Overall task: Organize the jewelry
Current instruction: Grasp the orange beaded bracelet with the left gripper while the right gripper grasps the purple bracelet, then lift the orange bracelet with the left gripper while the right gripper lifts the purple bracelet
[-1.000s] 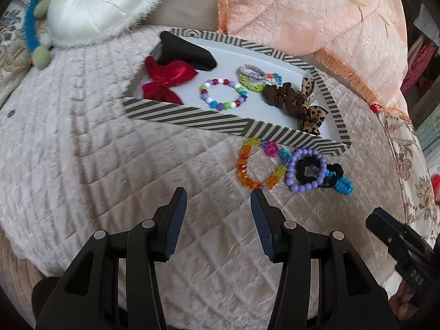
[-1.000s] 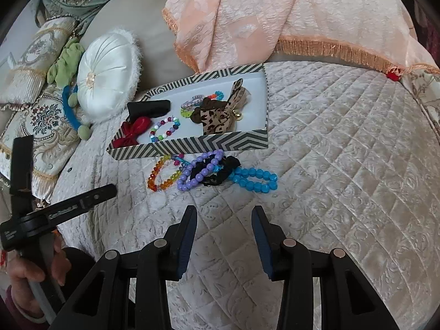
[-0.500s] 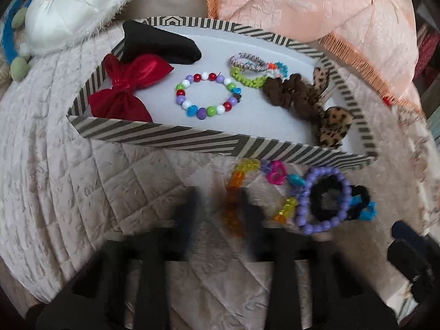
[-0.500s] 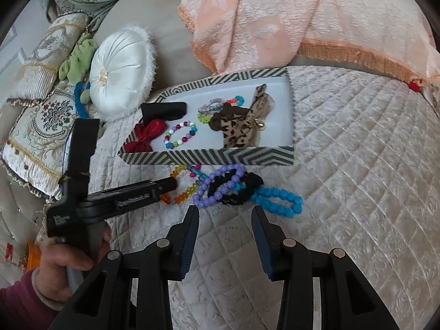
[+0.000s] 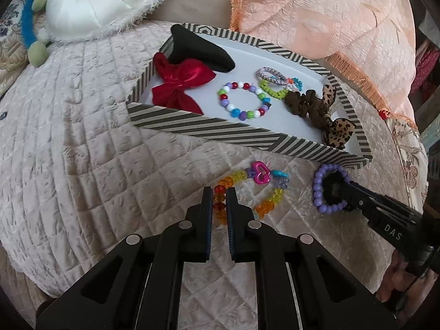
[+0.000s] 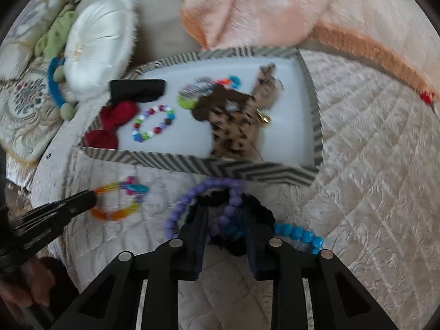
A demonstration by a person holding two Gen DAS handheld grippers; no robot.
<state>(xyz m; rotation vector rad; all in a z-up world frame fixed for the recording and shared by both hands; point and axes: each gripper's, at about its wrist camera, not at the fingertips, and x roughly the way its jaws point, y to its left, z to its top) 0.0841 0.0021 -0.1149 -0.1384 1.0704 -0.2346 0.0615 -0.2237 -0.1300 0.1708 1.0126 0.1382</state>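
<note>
I judge this a home bedroom: quilted bedspread (image 5: 82,143) on the bed, round satin cushion (image 5: 104,2), embroidered pillow (image 6: 24,104), peach fringed throw (image 5: 324,16), striped tray (image 5: 220,134) of trinkets

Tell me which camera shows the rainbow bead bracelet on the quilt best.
Left wrist view: the rainbow bead bracelet is sharp, pinched between the left gripper fingers. The right wrist view shows it small and motion-blurred at the left.

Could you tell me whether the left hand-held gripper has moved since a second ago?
Yes. The left hand-held gripper has moved forward toward the striped tray and closed its fingers on the rainbow bead bracelet lying on the quilt in front of the tray.
</note>
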